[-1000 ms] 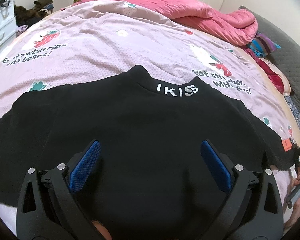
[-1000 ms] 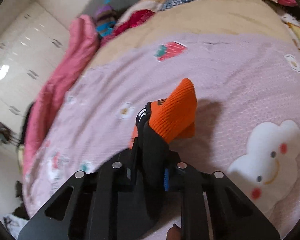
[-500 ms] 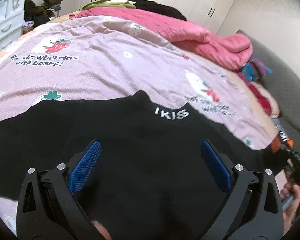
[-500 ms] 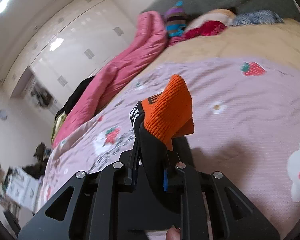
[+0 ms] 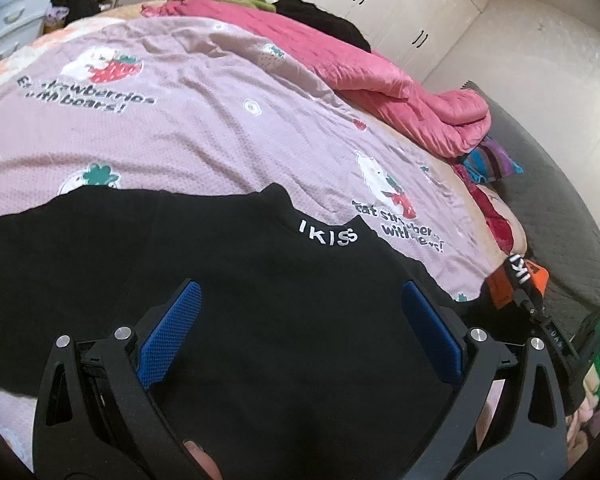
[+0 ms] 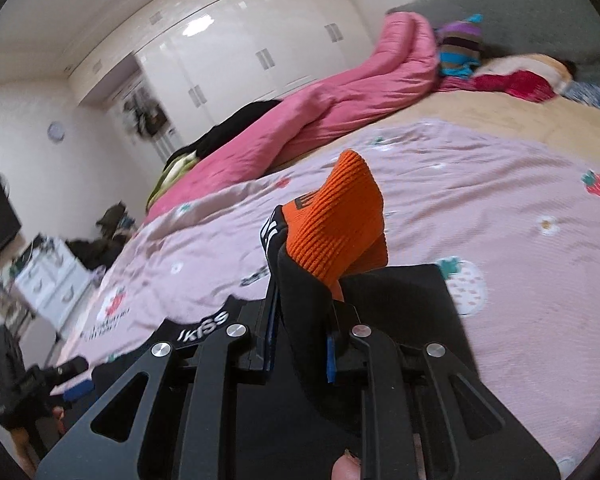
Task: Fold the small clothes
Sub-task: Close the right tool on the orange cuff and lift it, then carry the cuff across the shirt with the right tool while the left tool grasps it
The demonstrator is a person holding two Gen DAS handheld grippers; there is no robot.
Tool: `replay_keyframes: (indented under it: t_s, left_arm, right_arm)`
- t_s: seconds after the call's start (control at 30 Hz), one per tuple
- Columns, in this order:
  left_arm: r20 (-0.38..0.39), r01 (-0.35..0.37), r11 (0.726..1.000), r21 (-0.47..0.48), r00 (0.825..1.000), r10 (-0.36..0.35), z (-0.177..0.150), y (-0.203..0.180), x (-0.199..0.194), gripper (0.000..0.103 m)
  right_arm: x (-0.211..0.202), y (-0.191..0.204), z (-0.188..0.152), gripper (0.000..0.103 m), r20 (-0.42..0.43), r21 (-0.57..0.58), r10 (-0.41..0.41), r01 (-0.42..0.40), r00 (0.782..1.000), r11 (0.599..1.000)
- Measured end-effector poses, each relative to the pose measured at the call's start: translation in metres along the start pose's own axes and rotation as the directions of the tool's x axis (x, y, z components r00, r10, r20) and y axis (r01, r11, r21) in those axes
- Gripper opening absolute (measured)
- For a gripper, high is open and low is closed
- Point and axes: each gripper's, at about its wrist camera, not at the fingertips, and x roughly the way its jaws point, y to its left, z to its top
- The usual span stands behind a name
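A black top (image 5: 260,300) with white "IKISS" lettering on its collar (image 5: 327,236) lies spread on the pink bedspread (image 5: 204,120). My left gripper (image 5: 298,328) is open, its blue pads wide apart above the middle of the top. My right gripper (image 6: 300,332) is shut on the top's black sleeve, whose orange ribbed cuff (image 6: 340,224) sticks up past the fingers. The cuff and the right gripper also show at the right edge of the left wrist view (image 5: 518,280). The collar shows in the right wrist view (image 6: 204,326).
A rolled pink duvet (image 5: 380,80) and dark clothes (image 5: 312,16) lie along the far side of the bed. Striped and red items (image 5: 488,160) sit by the grey headboard (image 5: 560,208). White wardrobes (image 6: 240,56) and a drawer unit (image 6: 48,280) stand beyond.
My right gripper has carried the sleeve up and swung towards the top's body, so the collar now shows in its view. My left gripper has tilted up slightly, still open over the top.
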Motion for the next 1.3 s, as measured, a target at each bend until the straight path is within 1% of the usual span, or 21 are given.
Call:
replay_keyframes:
  t_s: [0.07,0.2,0.27,0.37,0.53,0.7,0.8,0.93,0.97,1.0,1.03,1.07,1.1,1.13,1.2,1.23,1.27,1.3]
  left_arm:
    - [-0.007,0.009,0.999,-0.037,1.0,-0.009,0.001,0.008,0.001,0.094]
    - [-0.034,0.015,0.997,-0.076,0.999,-0.017,0.003,0.019,0.003,0.094]
    - [-0.051,0.034,0.993,-0.109,0.998,-0.04,0.003,0.026,0.005,0.094]
    - [-0.084,0.081,0.982,-0.171,0.992,-0.096,0.001,0.036,0.011,0.094]
    - [-0.125,0.13,0.963,-0.238,0.979,-0.163,-0.004,0.044,0.023,0.094]
    - [-0.154,0.166,0.947,-0.274,0.965,-0.214,-0.009,0.044,0.034,0.094]
    - [-0.168,0.178,0.941,-0.287,0.958,-0.232,-0.011,0.044,0.04,0.094]
    - [-0.188,0.177,0.946,-0.272,0.954,-0.233,-0.014,0.04,0.045,0.094]
    - [-0.192,0.179,0.947,-0.268,0.953,-0.235,-0.015,0.039,0.047,0.094]
    - [-0.196,0.182,0.947,-0.266,0.951,-0.238,-0.015,0.038,0.048,0.094]
    - [-0.202,0.187,0.946,-0.266,0.949,-0.244,-0.017,0.036,0.049,0.094]
    - [-0.206,0.194,0.944,-0.266,0.945,-0.253,-0.018,0.035,0.05,0.093]
    - [-0.21,0.2,0.943,-0.265,0.943,-0.259,-0.018,0.033,0.052,0.093]
    - [-0.215,0.204,0.943,-0.262,0.941,-0.263,-0.019,0.032,0.054,0.092]
    - [-0.232,0.199,0.948,-0.246,0.938,-0.257,-0.022,0.028,0.059,0.084]
    - [-0.241,0.196,0.951,-0.24,0.937,-0.254,-0.024,0.026,0.062,0.075]
    - [-0.253,0.19,0.954,-0.233,0.935,-0.248,-0.026,0.024,0.065,0.069]
    - [-0.262,0.182,0.957,-0.228,0.935,-0.24,-0.028,0.022,0.068,0.068]
  right_arm:
    - [0.008,0.016,-0.004,0.017,-0.027,-0.043,0.019,-0.021,0.999,0.999]
    - [0.024,0.051,-0.02,0.017,-0.089,-0.144,0.047,-0.06,0.995,0.988]
    - [0.032,0.066,-0.03,0.017,-0.115,-0.185,0.054,-0.075,0.992,0.98]
    - [0.045,0.088,-0.044,0.017,-0.154,-0.244,0.063,-0.1,0.986,0.965]
    - [0.061,0.107,-0.068,0.017,-0.205,-0.299,0.069,-0.129,0.976,0.946]
    - [0.071,0.116,-0.09,0.021,-0.27,-0.333,0.065,-0.157,0.961,0.93]
    - [0.072,0.118,-0.098,0.029,-0.3,-0.338,0.075,-0.179,0.951,0.924]
    - [0.064,0.124,-0.106,0.048,-0.346,-0.34,0.124,-0.248,0.93,0.907]
    - [0.061,0.125,-0.108,0.055,-0.365,-0.342,0.137,-0.269,0.921,0.9]
    - [0.058,0.125,-0.109,0.059,-0.382,-0.337,0.148,-0.287,0.912,0.897]
    - [0.055,0.125,-0.11,0.066,-0.398,-0.328,0.16,-0.303,0.903,0.895]
    - [0.051,0.123,-0.112,0.069,-0.417,-0.314,0.182,-0.329,0.89,0.891]
    - [0.048,0.121,-0.112,0.069,-0.427,-0.304,0.196,-0.345,0.883,0.888]
    - [0.044,0.118,-0.113,0.071,-0.435,-0.296,0.206,-0.355,0.877,0.887]
    - [0.035,0.108,-0.112,0.073,-0.435,-0.28,0.21,-0.353,0.876,0.893]
    - [0.03,0.101,-0.11,0.073,-0.431,-0.268,0.207,-0.344,0.878,0.9]
    - [0.027,0.096,-0.108,0.073,-0.423,-0.262,0.203,-0.334,0.883,0.905]
    - [0.024,0.091,-0.104,0.073,-0.409,-0.258,0.197,-0.32,0.891,0.911]
